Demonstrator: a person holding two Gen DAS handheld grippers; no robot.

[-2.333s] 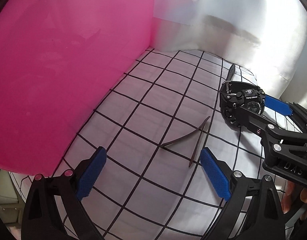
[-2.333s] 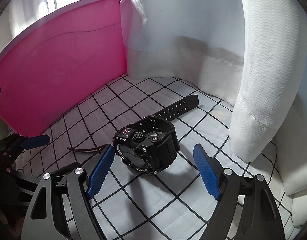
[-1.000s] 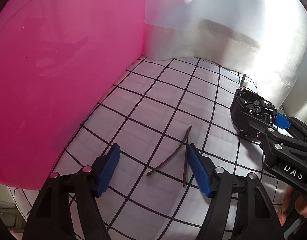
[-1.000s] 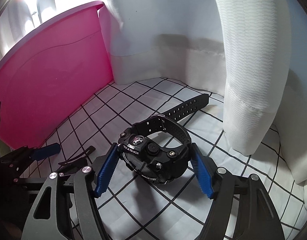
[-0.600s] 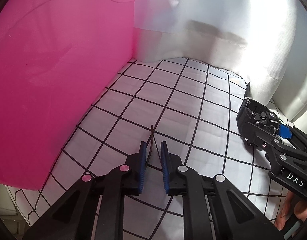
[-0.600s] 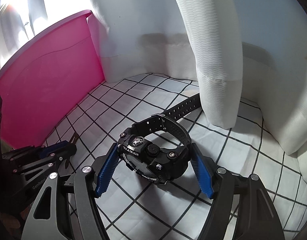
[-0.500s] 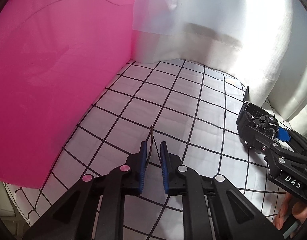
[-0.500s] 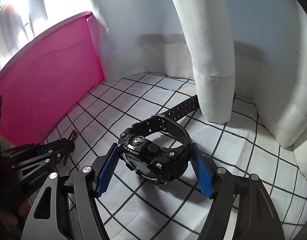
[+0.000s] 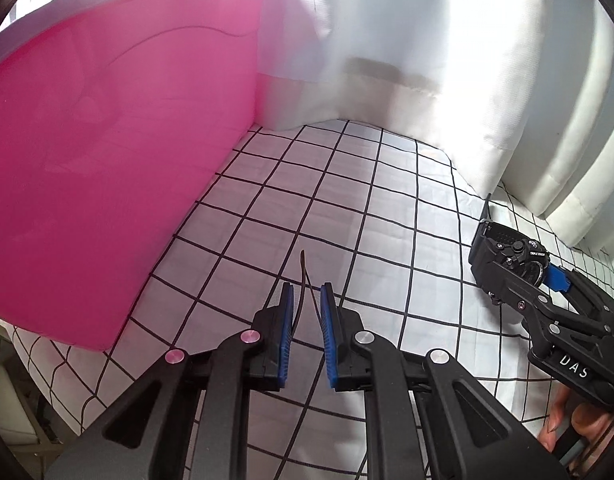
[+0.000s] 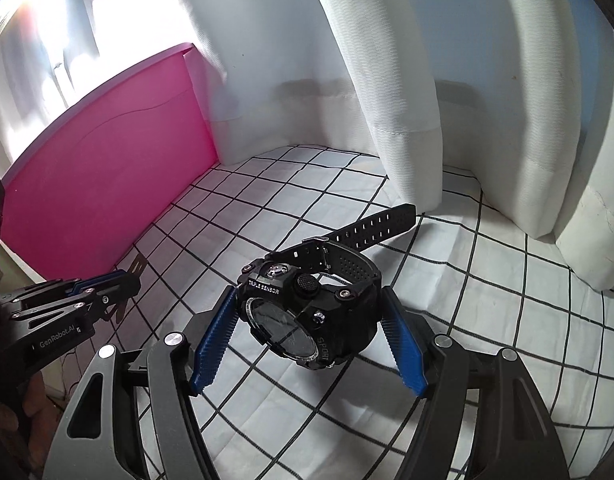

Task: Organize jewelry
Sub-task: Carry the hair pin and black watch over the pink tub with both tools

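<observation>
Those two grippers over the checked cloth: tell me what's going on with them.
A person is sorting jewelry with a gripper in each hand. The left gripper is shut on a thin brown strap, whose free end pokes out past the blue pads. The right gripper is clamped on the case of a black watch, its band trailing toward the white curtain. Both are over the checked cloth, beside a pink board.
</observation>
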